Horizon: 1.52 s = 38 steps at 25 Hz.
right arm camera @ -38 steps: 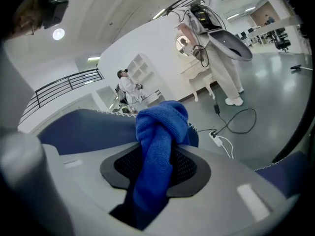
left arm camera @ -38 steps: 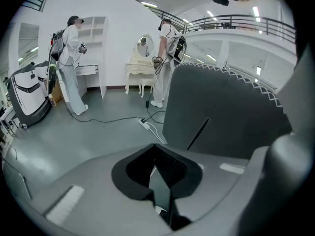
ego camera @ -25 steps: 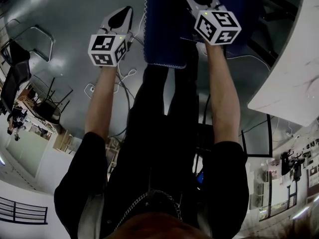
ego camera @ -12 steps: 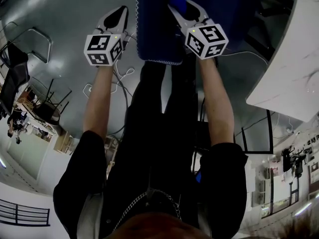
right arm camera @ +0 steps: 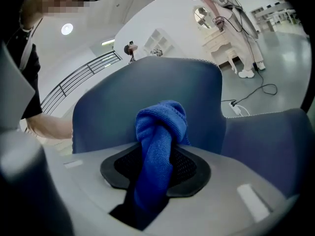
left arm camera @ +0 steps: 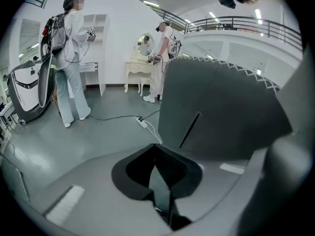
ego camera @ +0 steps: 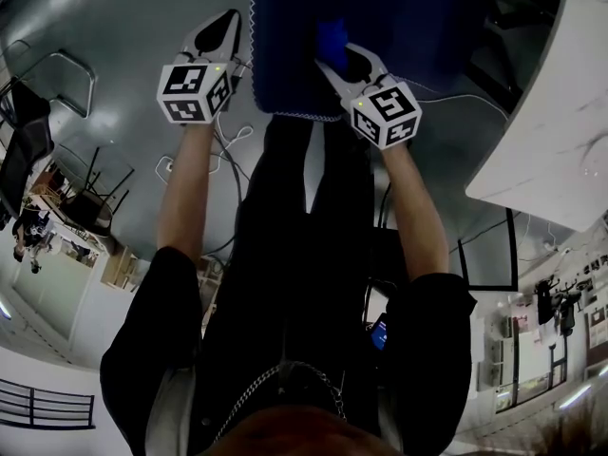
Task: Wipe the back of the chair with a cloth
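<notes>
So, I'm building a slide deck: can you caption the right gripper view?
Right gripper shut on a bunched blue cloth, facing the blue chair back.

A big indoor hall — mezzanine railing (left arm camera: 236, 21), grey floor (left arm camera: 74, 141), white dressing table (left arm camera: 139, 69).

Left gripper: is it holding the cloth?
No, the left gripper has its jaws shut with nothing between them; the blue cloth is clamped in the right gripper.
</notes>
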Available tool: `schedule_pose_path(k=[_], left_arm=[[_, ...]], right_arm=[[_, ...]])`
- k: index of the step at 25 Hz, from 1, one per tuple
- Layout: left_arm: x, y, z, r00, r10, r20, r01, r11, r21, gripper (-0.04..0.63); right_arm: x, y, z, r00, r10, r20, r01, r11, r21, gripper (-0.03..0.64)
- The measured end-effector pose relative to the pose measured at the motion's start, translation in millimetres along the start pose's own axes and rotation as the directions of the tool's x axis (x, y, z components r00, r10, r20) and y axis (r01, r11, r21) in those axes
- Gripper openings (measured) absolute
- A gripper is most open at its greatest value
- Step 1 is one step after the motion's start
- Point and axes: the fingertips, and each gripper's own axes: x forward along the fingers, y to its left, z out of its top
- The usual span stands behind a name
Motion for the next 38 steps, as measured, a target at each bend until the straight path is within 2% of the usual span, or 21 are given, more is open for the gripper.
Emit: schedule_pose_path(k=[10,24,28,31,34,38], left_arm=[[3.7,-2.8,-1.1,1.000,0.000,-0.007,0.000,1.000,0.007,0.009],[5.0,-4.4,-3.3,1.000,-0.003,-0.013,0.003,1.000,0.016,0.009],[4.0,-3.0,0.4,1.000,-0.007,-0.012,0.007,1.000,0.024,0.009],[5.4,0.3,4.3,1.000,-0.005,-0.012,0.005,1.000,0.022,0.009],[6.8,0.5,6.7,1.000,-0.013,-0.011,0.014,1.000,0.025,0.009],[11.9,-1.9,4.1,0.999,-0.031,-0.020,0.032,0.999,0.039,0.009]], right_arm=[[-22.2,20.3,-37.5,0.995,0.062,-0.082,-0.060,0.998,0.030,0.144],[-57.6,40.7,-67.1,0.960,0.205,-0.190,-0.200,0.979,0.045,0.144],[-49.4,-2.0,-16.4,0.992,0.108,-0.059,-0.106,0.994,0.041,0.144],[-35.6,-39.3,32.0,0.998,0.022,0.057,-0.025,0.998,0.056,0.144],[-25.3,-76.9,68.6,0.983,-0.095,0.155,0.084,0.994,0.076,0.144],[-10.3,-127.3,111.3,0.936,-0.257,0.240,0.235,0.965,0.116,0.144]])
